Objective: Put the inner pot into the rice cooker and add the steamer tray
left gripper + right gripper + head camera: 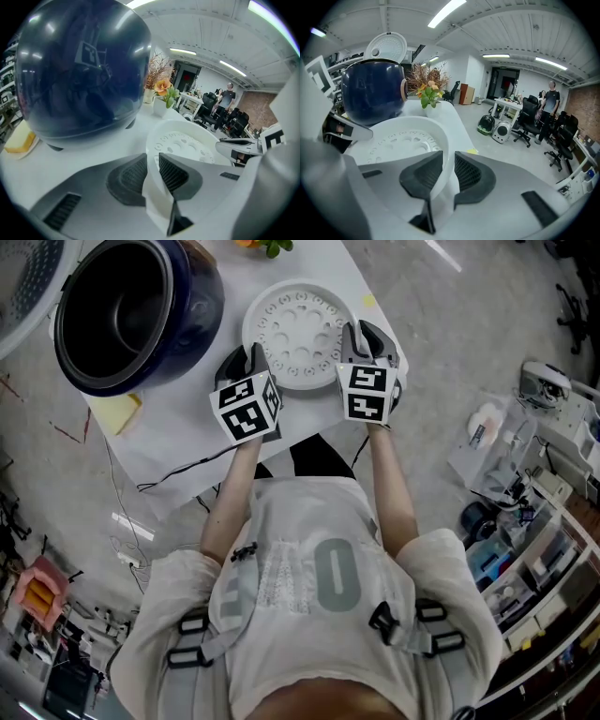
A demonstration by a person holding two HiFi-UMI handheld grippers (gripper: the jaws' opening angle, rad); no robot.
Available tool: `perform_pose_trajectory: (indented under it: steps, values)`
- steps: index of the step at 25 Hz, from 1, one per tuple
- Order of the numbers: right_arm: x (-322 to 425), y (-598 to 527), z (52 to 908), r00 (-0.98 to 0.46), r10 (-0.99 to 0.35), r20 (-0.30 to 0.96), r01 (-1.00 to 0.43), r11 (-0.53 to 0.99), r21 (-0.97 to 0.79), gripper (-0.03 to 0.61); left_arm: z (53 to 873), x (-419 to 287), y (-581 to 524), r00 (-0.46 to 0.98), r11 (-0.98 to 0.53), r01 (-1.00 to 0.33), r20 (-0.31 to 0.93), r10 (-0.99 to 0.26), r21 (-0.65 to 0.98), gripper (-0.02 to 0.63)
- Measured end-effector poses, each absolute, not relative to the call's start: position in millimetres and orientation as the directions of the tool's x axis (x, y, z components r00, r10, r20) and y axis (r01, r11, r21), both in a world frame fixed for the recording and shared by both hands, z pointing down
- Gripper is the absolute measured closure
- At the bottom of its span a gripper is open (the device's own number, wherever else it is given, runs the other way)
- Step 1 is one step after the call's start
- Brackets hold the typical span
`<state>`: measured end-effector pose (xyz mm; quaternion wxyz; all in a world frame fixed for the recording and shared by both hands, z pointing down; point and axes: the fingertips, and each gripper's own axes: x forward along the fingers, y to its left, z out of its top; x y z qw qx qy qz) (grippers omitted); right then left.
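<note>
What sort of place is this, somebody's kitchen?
Probably not a kitchen: it looks like an open office or lab workspace. Black office chairs stand under ceiling strip lights, cluttered equipment shelves line one side, and the rice cooker sits on a plain white table.

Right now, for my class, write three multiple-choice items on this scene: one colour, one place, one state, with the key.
1. The shell of the rice cooker is: A) red B) white C) dark blue
2. The steamer tray sits: A) in the cooker B) on the table beside it C) on the floor
3. The left gripper and right gripper are: A) both shut on the tray's rim B) both open C) only left gripping
Key: C, its shell shines blue; B, the head view shows it there; A, each gripper view shows pads pressing the rim.
</note>
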<state>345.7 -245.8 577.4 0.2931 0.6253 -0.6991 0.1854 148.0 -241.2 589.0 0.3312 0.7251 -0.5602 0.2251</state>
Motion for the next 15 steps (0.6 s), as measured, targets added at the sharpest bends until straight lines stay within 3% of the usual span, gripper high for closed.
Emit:
perform_pose_trajectory:
  steps: [15]
  values:
    - [353.1, -259.1, 472.0, -0.003, -0.881, 0.472, -0.974, 0.109, 0.198, 0.495, 491.6, 157.2, -253.9, 0.333, -0.242, -0.941, 0.532, -0.778, 0.234, 0.525]
